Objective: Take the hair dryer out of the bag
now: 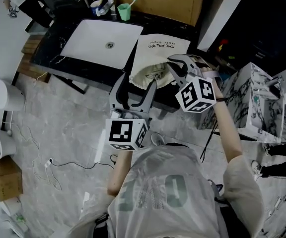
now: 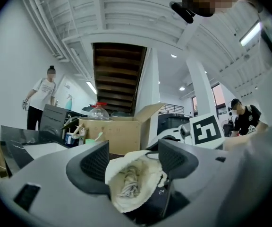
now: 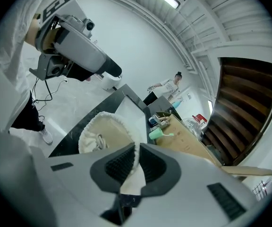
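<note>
A cream drawstring bag [image 1: 155,58] lies on the black counter [image 1: 83,68], its open mouth facing me. My right gripper [image 1: 172,63] is shut on the cloth rim of the mouth at its right side; in the right gripper view the cloth [image 3: 132,174] is pinched between the pads and the bag [image 3: 103,134] hangs open beyond. My left gripper [image 1: 138,82] stands open just in front of the mouth. In the left gripper view the bag's mouth [image 2: 136,178] shows between the spread jaws, with a bundled cord [image 2: 126,183] inside. The hair dryer itself is hidden in the bag.
A white sink basin [image 1: 103,41] is set in the counter to the bag's left. A green cup [image 1: 124,11] and a cardboard box [image 1: 158,1] stand behind. A marbled cabinet [image 1: 254,103] is at the right. A cable [image 1: 63,165] trails on the floor. People stand in the background.
</note>
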